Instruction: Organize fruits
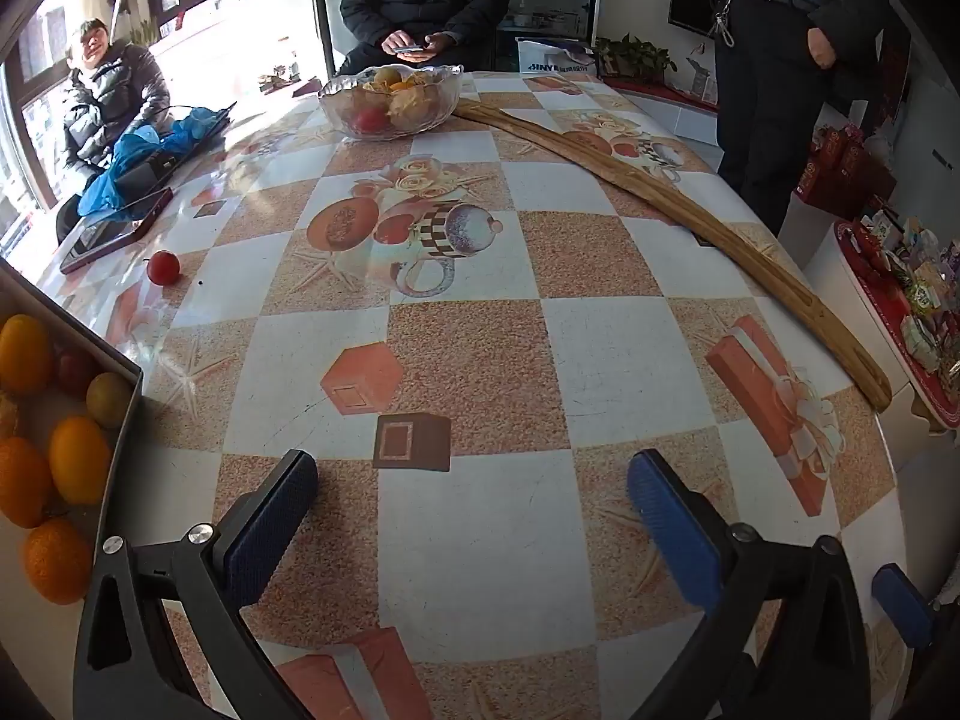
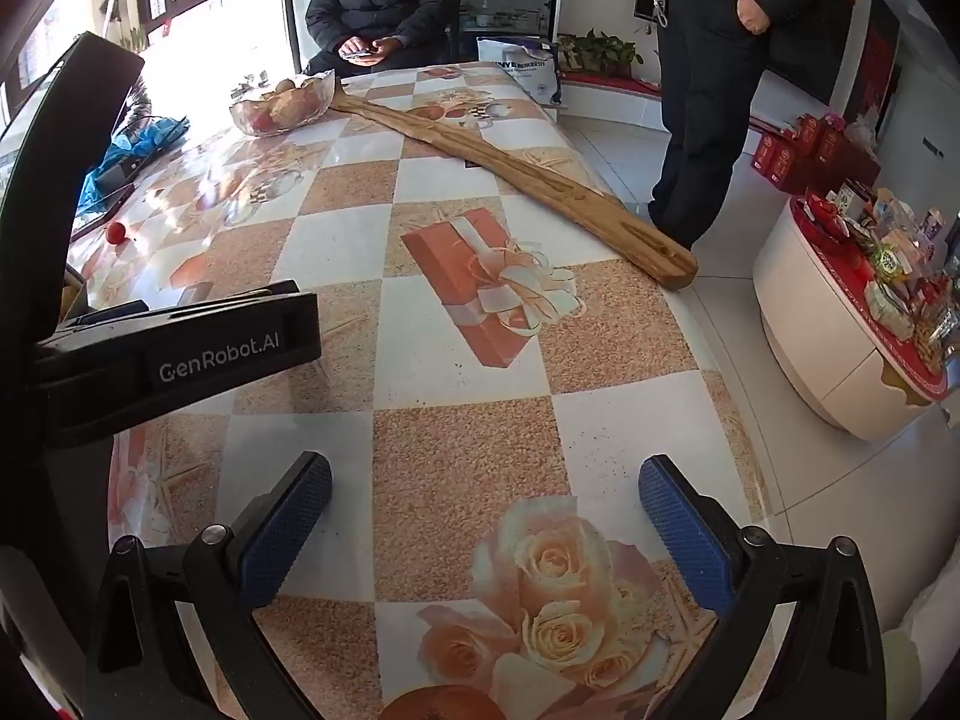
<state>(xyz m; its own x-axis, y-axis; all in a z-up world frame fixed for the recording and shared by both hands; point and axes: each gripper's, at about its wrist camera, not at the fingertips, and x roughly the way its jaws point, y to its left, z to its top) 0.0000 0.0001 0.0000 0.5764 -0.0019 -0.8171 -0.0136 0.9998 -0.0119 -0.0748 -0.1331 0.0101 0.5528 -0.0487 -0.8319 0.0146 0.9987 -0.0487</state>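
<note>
Fruits (image 1: 54, 432) apart; tools (image 1: 471, 483) wide, empty

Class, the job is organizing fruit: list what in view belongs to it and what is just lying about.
Belongs:
glass fruit bowl
loose red fruit
box of oranges

Lying about:
long wooden board
phone
blue cloth

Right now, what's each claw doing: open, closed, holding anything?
Left claw: open, nothing between its fingers, above the table.
Right claw: open, empty, also above the table.
</note>
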